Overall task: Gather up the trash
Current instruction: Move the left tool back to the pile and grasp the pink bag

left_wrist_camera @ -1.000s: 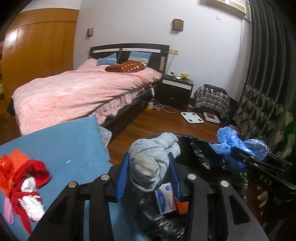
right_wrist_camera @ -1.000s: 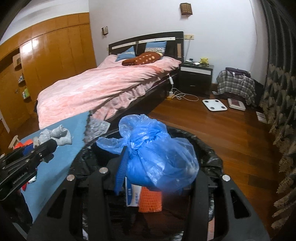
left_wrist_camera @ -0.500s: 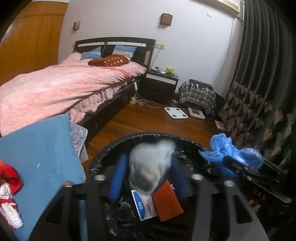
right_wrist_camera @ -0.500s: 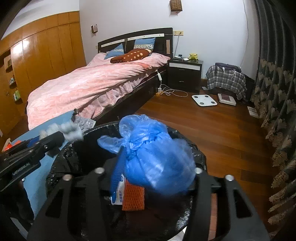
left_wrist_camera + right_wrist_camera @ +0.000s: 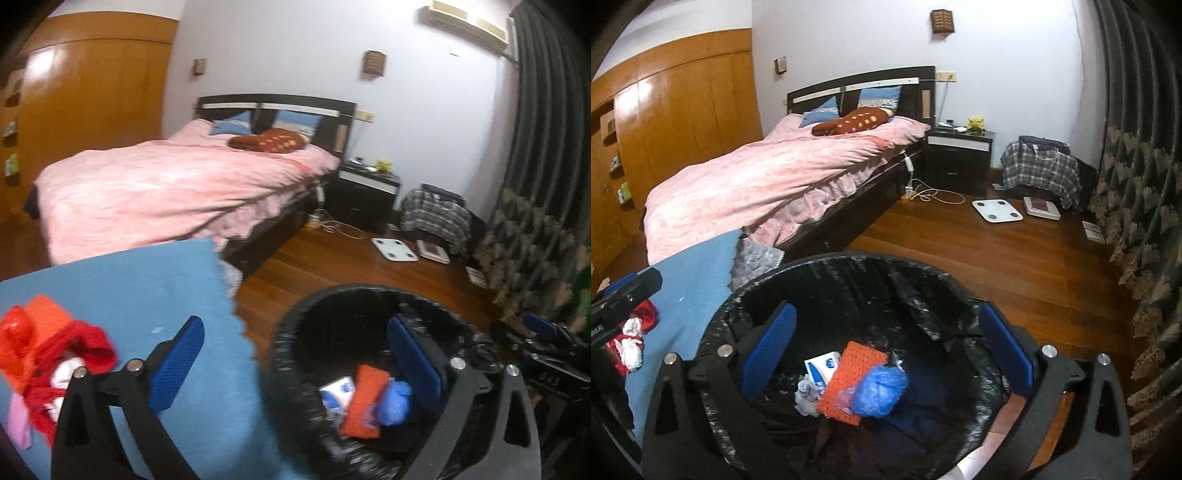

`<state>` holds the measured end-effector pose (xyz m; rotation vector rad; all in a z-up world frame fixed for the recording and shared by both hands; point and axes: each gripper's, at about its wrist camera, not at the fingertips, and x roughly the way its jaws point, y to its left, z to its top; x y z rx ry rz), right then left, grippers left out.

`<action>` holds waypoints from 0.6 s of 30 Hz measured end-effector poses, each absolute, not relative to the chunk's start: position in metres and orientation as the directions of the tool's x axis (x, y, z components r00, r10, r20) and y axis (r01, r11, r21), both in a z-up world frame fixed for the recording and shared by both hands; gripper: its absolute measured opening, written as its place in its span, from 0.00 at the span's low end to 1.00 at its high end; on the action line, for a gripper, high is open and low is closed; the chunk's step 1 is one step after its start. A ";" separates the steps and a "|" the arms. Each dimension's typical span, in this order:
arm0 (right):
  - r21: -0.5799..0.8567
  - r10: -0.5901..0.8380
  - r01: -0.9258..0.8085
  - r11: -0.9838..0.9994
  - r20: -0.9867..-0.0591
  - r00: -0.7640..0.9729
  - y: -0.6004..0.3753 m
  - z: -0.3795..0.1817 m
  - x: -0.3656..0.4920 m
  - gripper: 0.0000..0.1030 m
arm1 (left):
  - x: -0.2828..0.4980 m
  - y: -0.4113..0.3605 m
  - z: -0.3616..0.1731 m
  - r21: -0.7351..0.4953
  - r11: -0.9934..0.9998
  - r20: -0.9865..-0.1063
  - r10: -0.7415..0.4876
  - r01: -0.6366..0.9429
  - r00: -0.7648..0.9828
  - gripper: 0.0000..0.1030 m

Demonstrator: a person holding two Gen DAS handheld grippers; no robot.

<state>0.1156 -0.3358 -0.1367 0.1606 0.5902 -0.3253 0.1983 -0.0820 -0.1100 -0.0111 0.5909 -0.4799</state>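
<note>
A round bin with a black liner [image 5: 868, 288] stands below my right gripper [image 5: 886, 317]. Its jaws are opening wide with nothing between them. At the bottom of the bin lie a blue plastic bag [image 5: 881, 393], an orange sponge [image 5: 855, 380], a grey sock bundle [image 5: 809, 397] and a white box [image 5: 822, 363]. My left gripper [image 5: 295, 328] is also opening and holds nothing. One of its fingers is over the blue cloth [image 5: 147, 295], the other over the bin [image 5: 354, 290]. The blue bag [image 5: 395, 402] and orange sponge [image 5: 364, 398] show inside the bin.
A red and white heap [image 5: 55, 354] lies on the blue cloth at the left. A pink bed [image 5: 783, 173] stands behind, a dark nightstand [image 5: 960, 155] beside it. Two scales [image 5: 997, 210] and a cable lie on the wooden floor. Dark curtains [image 5: 1137, 184] hang on the right.
Both grippers opened. The grey sock bundle left the left jaws and the blue bag left the right jaws; both now lie in the bin. The left gripper swung left toward the cloth.
</note>
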 end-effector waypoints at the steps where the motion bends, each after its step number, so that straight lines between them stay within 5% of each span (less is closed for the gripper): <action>1: 0.058 -0.242 0.332 0.941 -0.568 0.786 -0.329 -0.136 0.118 0.95 | 0.198 -0.072 -0.109 -0.143 0.899 -0.533 -0.423 0.414 0.733 0.94; 18: 0.075 0.028 0.017 0.997 -0.568 0.823 -0.167 -0.140 0.174 0.95 | 0.184 0.097 -0.117 -0.067 0.992 -0.537 -0.129 0.110 0.834 0.94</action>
